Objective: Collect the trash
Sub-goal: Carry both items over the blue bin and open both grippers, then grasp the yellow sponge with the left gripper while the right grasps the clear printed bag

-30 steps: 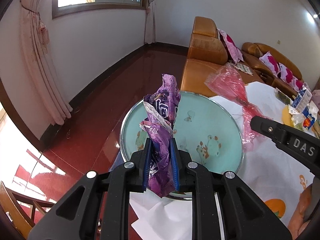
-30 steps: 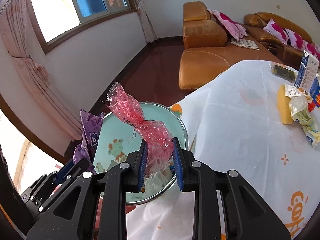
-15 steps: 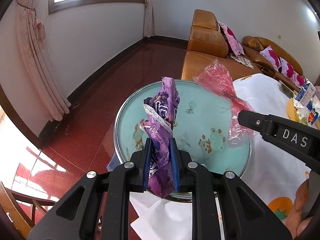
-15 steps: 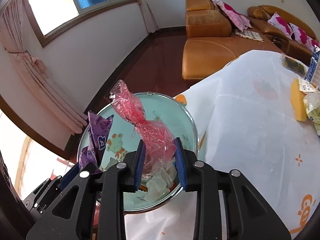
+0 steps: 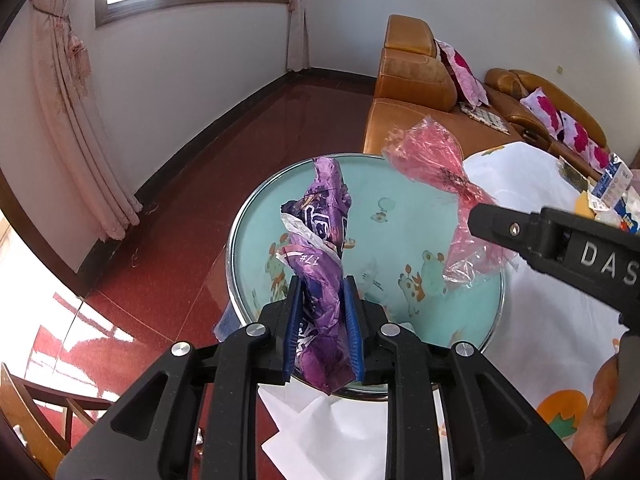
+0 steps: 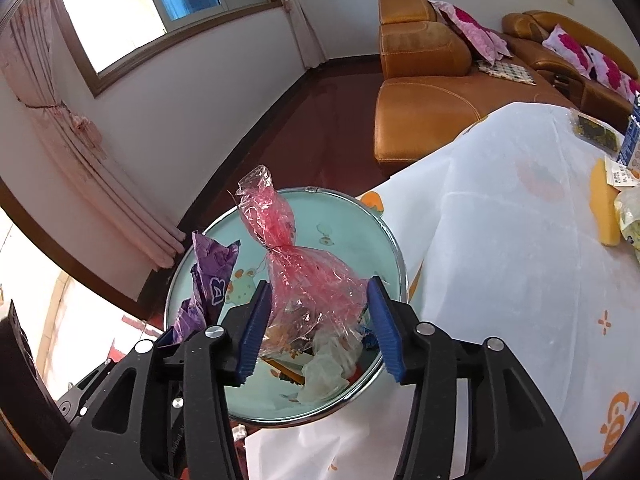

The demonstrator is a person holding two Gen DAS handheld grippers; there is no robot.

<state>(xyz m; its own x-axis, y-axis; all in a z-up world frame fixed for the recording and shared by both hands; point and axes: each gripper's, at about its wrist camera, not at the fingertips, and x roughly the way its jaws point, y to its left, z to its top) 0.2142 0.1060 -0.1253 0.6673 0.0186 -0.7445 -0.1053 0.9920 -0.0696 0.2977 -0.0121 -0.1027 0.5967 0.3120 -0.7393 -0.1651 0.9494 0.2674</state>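
A round light-green bin [image 5: 400, 216] with cartoon animals stands beside the table; it also shows in the right wrist view [image 6: 352, 224]. My left gripper [image 5: 323, 326] is shut on a crumpled purple wrapper [image 5: 320, 240] and holds it upright above the bin's near rim. My right gripper [image 6: 318, 328] is open above the bin, its jaws spread wide. A red cellophane wrapper [image 6: 304, 268] sits loosely between them, right over the bin's opening. Crumpled trash [image 6: 324, 368] lies in the bin's bottom.
A table with a white printed cloth [image 6: 512, 264] is on the right, with a yellow sponge [image 6: 606, 216], cartons and packets at its far end. Orange sofas [image 6: 424, 80] stand behind. Red floor and a curtain [image 5: 80, 152] lie to the left.
My right gripper has opened its jaws over the bin, releasing its squeeze on the red wrapper. Both grippers have moved further over the bin. The left still grips the purple wrapper.
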